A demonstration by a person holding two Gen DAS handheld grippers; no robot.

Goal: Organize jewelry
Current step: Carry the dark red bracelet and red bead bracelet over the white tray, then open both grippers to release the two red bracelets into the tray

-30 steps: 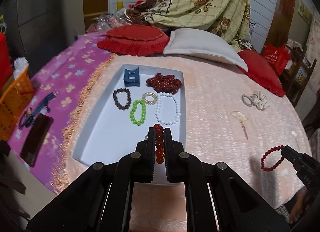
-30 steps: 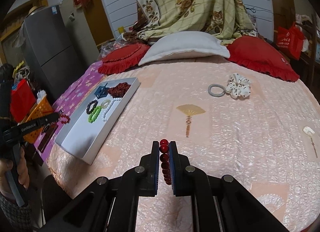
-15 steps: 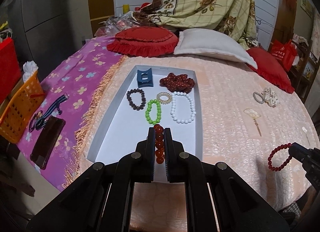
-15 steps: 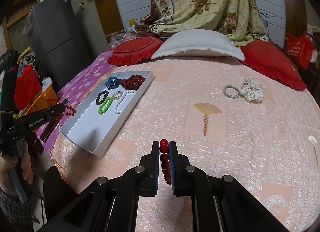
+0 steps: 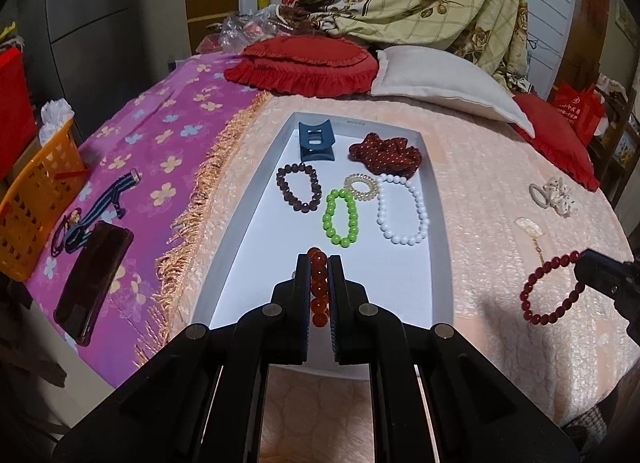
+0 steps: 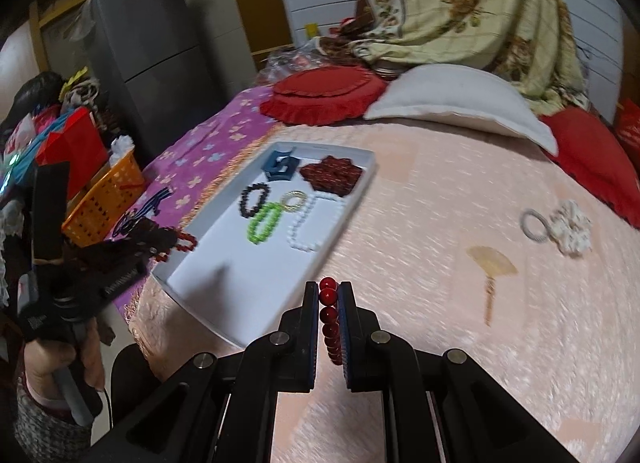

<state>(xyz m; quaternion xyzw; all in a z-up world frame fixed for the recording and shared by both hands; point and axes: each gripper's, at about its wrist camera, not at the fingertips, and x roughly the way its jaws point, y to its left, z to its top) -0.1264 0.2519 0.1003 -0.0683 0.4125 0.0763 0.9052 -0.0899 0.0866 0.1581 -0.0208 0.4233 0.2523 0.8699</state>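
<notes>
Left wrist view: the left hand-held gripper is clamped on an orange bead bracelet above the near end of the white tray, which lies on the bed and holds a green bracelet and a white bracelet

Right wrist view: the right hand-held gripper is clamped on a dark red bracelet, over the bed just beside the tray's near right edge

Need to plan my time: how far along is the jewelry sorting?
Done: green, white and dark brown bracelets lie in the white tray. In hand: left claw grips an orange bracelet, right claw a red one. Left: scrunchie, ring.
</notes>
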